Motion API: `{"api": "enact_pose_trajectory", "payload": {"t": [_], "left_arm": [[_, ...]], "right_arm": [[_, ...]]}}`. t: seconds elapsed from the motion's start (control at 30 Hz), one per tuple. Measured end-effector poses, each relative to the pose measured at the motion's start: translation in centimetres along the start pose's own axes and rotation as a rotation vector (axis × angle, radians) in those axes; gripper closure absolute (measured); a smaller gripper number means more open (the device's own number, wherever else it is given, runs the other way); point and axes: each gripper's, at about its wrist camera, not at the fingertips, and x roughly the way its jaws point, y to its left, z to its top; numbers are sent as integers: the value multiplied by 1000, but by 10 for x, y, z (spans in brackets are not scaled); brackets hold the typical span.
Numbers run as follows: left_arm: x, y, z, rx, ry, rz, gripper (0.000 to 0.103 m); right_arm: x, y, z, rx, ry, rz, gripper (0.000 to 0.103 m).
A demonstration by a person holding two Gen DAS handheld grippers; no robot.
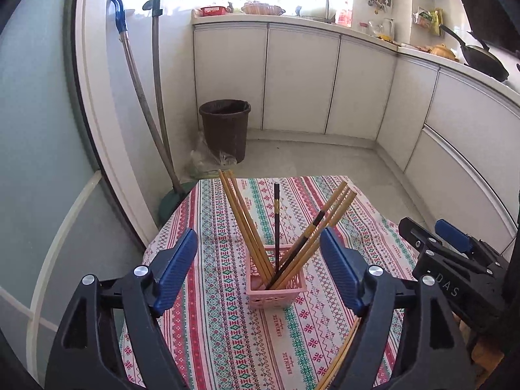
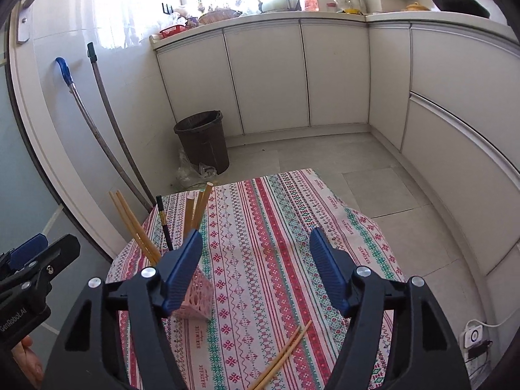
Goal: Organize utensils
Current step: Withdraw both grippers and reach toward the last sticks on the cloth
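Two loose wooden chopsticks (image 2: 282, 356) lie on the patterned tablecloth (image 2: 276, 227) at its near edge, their near ends cut off. A pink basket (image 1: 276, 289) stands mid-table, holding light wooden and black chopsticks (image 1: 247, 224) that lean apart. A dark bin (image 1: 225, 126) and two long handles (image 1: 152, 97) stand beyond, left, by white cabinets (image 1: 299, 78). Left gripper (image 1: 258, 269) has its jaws spread wide, empty, before the basket. Right gripper (image 2: 255, 266) likewise gapes, holding nothing; its left finger hides part of the basket.
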Motion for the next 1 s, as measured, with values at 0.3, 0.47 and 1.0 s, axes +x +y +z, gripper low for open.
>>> {"api": "enact_pose_trajectory", "payload": {"t": [0.3, 0.47, 1.0], "left_arm": [[10, -7, -12, -9, 37, -1, 20], [10, -14, -20, -1, 52, -7, 18], [14, -26, -48, 28, 114, -8, 8]], "right_arm": [[-1, -12, -12, -13, 23, -47, 24], [0, -20, -20, 0, 53, -56, 21], [-7, -43, -52, 19, 92, -106, 8]]}}
